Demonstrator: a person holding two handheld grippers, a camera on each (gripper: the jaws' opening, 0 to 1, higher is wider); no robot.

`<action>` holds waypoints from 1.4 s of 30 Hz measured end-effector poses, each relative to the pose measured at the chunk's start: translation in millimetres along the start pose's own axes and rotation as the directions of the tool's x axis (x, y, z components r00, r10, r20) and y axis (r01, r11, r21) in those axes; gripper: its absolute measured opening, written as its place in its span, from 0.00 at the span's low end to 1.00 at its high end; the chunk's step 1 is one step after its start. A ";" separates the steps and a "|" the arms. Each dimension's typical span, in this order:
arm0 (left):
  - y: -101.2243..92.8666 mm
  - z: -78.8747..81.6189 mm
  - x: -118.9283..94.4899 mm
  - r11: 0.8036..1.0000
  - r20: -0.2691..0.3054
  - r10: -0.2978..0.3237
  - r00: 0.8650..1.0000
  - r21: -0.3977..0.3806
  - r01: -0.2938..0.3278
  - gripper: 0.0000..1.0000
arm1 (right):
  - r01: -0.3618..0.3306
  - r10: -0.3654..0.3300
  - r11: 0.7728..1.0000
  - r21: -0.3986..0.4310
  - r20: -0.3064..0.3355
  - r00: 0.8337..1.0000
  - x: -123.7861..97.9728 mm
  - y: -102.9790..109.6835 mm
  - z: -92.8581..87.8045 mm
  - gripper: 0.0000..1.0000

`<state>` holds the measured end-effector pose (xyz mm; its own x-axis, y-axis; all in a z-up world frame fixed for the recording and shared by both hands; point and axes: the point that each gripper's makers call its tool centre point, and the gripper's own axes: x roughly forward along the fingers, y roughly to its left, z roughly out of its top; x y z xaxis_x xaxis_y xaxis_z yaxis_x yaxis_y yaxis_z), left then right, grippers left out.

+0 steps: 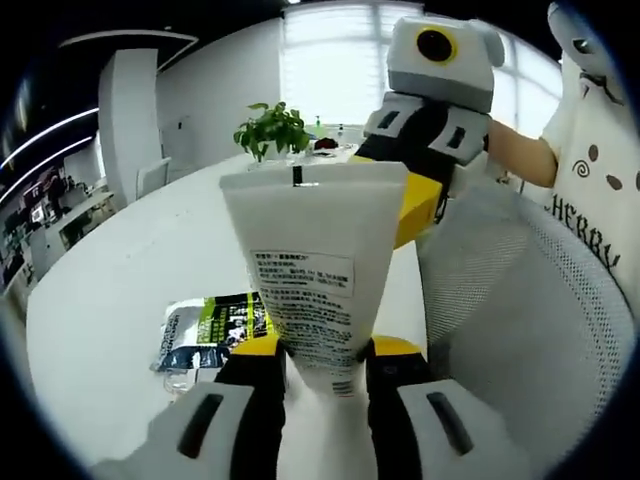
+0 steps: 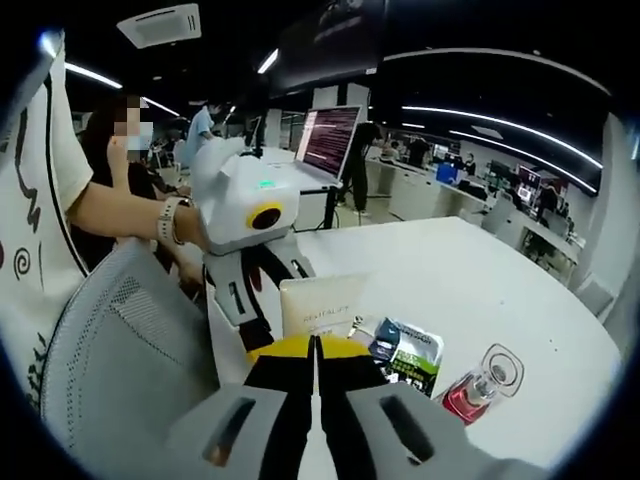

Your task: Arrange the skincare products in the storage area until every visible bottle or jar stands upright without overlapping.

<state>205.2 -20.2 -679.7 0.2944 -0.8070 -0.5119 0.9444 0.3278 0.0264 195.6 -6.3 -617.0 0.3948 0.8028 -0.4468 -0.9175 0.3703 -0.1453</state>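
White table [image 1: 130, 270], left gripper [image 1: 325, 365] gripping tube [image 1: 315, 270]

We're in an open-plan office: desk rows w/ a lit monitor [image 2: 330, 138] at 12 o'clock, ceiling AC vent [image 2: 160, 24] at 11, strip lights, mesh chair [image 2: 120, 350] at 8, big white counter [image 2: 480, 270], potted plant [image 1: 270, 130].

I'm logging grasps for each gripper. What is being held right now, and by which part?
The left gripper pinches the white tube near its narrow bottom end. The right gripper is shut with nothing between its jaws.
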 end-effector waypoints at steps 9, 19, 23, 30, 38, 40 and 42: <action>-2.9 -0.3 -2.2 0.998 0.003 -0.020 1.000 0.061 0.019 0.27 | -0.005 0.005 1.000 0.002 0.004 1.000 -1.7 2.3 2.1 0.02; -0.1 5.8 -8.8 0.999 0.033 -0.012 0.999 0.032 0.011 0.34 | -0.004 0.004 1.000 -0.012 -0.020 1.000 -3.4 -1.0 -3.6 0.11; 0.4 6.9 -16.6 1.000 0.031 0.014 0.999 0.027 -0.015 0.34 | 0.001 -0.002 1.000 -0.022 -0.046 0.999 -4.6 -3.4 -11.5 0.14; -4.6 2.1 -28.6 0.999 0.013 0.036 0.999 0.019 -0.036 0.31 | -0.011 0.011 1.000 -0.014 -0.052 0.999 -1.6 -0.6 -15.1 0.19; -13.2 6.9 -24.4 0.999 0.014 0.025 1.000 0.034 -0.025 0.31 | -0.011 0.010 1.000 -0.017 -0.048 0.999 1.4 -2.7 -13.6 0.23; -12.3 7.6 -23.5 0.999 0.015 0.025 1.000 0.034 -0.025 0.31 | -0.010 0.009 1.000 -0.021 -0.047 0.999 1.9 -2.6 -13.1 0.23; -11.7 9.5 -21.4 0.999 0.015 0.023 1.000 0.039 -0.023 0.31 | -0.008 0.007 1.000 -0.019 -0.048 0.999 2.3 -3.0 -13.1 0.22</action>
<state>189.2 -11.5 -661.0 0.3178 -0.8065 -0.4985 0.9423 0.3269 0.0719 198.7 -11.6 -629.1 0.3852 0.7822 -0.4897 -0.9215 0.3547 -0.1583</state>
